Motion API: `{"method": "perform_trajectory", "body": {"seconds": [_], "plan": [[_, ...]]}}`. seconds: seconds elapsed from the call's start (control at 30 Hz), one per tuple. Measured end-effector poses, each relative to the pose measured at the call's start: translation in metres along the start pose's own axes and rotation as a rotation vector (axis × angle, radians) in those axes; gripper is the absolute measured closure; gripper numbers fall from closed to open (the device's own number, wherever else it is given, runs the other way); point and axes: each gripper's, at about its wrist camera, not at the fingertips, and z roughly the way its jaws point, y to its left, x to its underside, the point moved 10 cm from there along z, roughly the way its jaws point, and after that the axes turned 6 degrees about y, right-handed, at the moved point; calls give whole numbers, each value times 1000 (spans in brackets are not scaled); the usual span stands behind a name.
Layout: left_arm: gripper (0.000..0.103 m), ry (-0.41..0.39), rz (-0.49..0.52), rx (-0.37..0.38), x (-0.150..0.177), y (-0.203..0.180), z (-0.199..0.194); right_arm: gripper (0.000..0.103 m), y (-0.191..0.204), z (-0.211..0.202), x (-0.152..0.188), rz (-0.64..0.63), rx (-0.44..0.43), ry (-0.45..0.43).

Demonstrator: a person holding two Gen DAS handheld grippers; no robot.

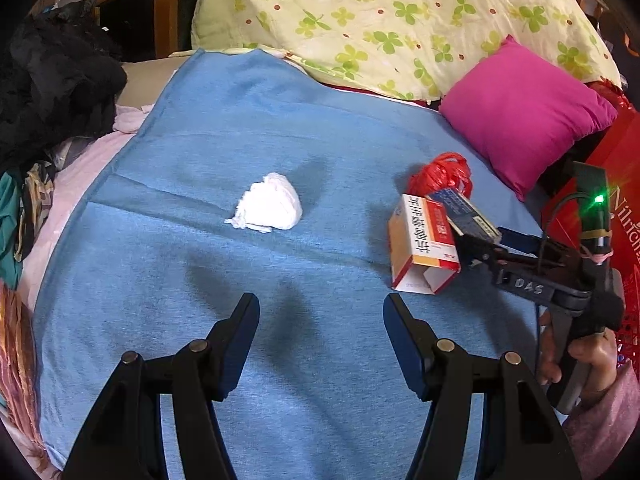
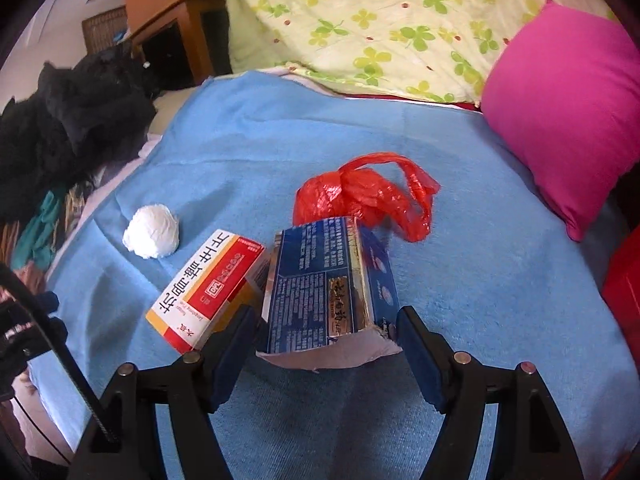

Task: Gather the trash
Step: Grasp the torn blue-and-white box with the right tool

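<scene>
Two grippers are over the bed, and the action is on the right. The right gripper (image 2: 326, 330) has the blue box (image 2: 328, 280) sitting between its parted fingers; the left pad looks to be against the box's side, while the right pad seems just shy of the torn end, so whether it truly grips I cannot tell. In the left wrist view that same right gripper (image 1: 476, 236) reaches in from the side, a hand (image 1: 580, 364) in a pink sleeve (image 1: 608, 424) wrapped around its handle. The left gripper (image 1: 320, 320) hangs with its jaws about half apart, nothing between them, only blanket below.

Now the setting: a blue blanket (image 2: 460, 280) covers the bed, with a clover-print quilt (image 2: 380, 20) bunched at the far end and a magenta pillow (image 2: 560, 112) off to the right. Dark clothes (image 2: 72, 128) pile up along the left edge, and wooden furniture stands behind.

As for the trash, the red and white box (image 2: 212, 292) lies touching the blue box on its left side, right by the right gripper's left finger. A crumpled red plastic bag (image 2: 360, 196) sits just beyond the blue box. The white tissue wad (image 1: 268, 208) lies alone on the blanket, ahead of the left gripper and a little to its left, well apart from the boxes.
</scene>
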Motion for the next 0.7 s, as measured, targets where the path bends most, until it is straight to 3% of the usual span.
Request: {"method": "perform_trajectory", "body": {"seconds": [0.2, 0.33, 0.6, 0.7], "plan": [[38, 6, 11, 3, 1, -10, 3, 26, 16, -4, 0, -40, -5, 1], [38, 12, 0, 13, 2, -11, 5, 22, 19, 0, 0, -78, 62, -10], [38, 16, 1, 23, 1, -14, 7, 22, -3, 17, 1, 71, 26, -29], [38, 21, 5, 42, -1, -19, 9, 36, -6, 14, 0, 98, 0, -47]]}}
